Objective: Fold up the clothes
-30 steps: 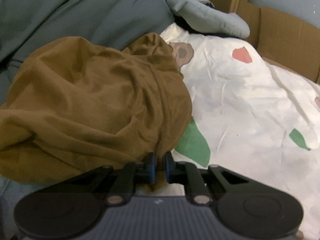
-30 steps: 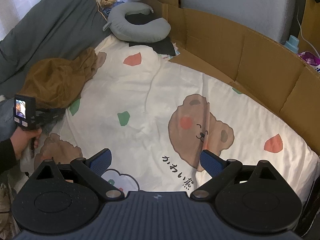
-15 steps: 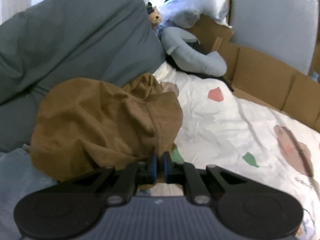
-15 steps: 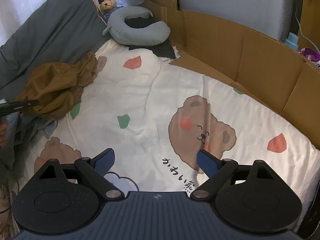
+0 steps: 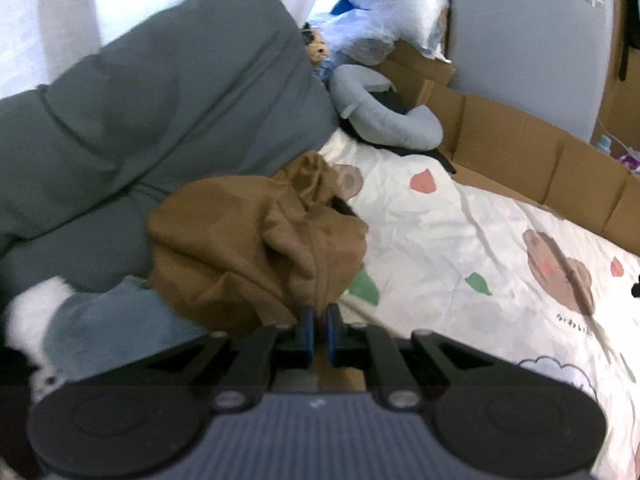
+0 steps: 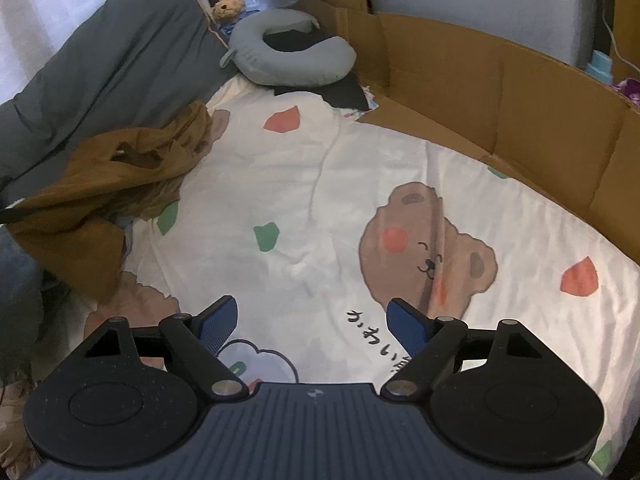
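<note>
As the left gripper point(image 5: 319, 322) pulls back clenched on the crumpled brown cotton garment point(image 5: 256, 248), cloth lifts off the bear-print sheet point(image 6: 320, 200); ahead-left of the gaping, empty right gripper point(image 6: 308, 320), it hangs unfolded.

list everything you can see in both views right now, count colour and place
brown garment: 1, brown, bunched at the sheet's left edge, pinched by the left gripper
bed sheet: 1, white with bear and coloured prints, spread over the bed
quilt: 1, dark grey, piled left of the garment
neck pillow: 1, grey, far end of the sheet
teddy bear: 1, tan, behind the neck pillow
cardboard wall: 1, brown, along the sheet's right side
bottle: 1, light blue, beyond the cardboard
left gripper: 1, black, jaws closed on the garment
right gripper: 1, black, jaws apart over the sheet
</note>
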Available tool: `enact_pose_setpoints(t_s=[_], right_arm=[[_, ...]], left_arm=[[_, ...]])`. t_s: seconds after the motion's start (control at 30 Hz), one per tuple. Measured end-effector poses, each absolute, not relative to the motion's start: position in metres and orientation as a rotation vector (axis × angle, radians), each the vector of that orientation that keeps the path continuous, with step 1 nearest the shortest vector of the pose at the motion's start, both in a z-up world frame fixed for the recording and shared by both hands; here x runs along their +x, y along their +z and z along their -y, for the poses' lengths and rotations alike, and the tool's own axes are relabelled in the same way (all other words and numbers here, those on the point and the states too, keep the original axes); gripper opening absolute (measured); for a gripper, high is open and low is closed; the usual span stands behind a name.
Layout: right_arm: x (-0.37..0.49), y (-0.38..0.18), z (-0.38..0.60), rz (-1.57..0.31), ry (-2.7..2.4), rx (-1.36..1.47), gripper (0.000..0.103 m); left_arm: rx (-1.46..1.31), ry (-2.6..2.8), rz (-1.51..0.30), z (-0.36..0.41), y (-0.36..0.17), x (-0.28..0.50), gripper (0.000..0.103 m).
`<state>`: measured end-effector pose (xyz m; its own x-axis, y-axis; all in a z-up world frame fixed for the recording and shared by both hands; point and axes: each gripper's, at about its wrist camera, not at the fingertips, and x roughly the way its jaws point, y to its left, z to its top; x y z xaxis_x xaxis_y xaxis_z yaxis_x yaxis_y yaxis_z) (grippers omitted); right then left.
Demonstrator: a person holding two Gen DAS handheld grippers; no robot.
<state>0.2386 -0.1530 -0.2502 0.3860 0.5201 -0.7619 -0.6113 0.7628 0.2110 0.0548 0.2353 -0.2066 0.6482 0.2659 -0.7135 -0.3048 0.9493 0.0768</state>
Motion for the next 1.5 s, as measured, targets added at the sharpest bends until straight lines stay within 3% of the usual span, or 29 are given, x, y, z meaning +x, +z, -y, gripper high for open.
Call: enact_pose_setpoints(t_s=[1.0, 1.5], right_arm=[[0.234, -0.252, 0.003, -0.823, 0.969, -0.254, 0.083], [0.208, -0.266, -0.1, -0.669, 1.147, -0.463, 0.062]], left_arm=[[-0.083, 0.75, -0.88, -0.315, -0.178, -0.1, 0.004], [-0.147, 0.855, -0.797, -0.342, -0.169, -0.132, 0.004]])
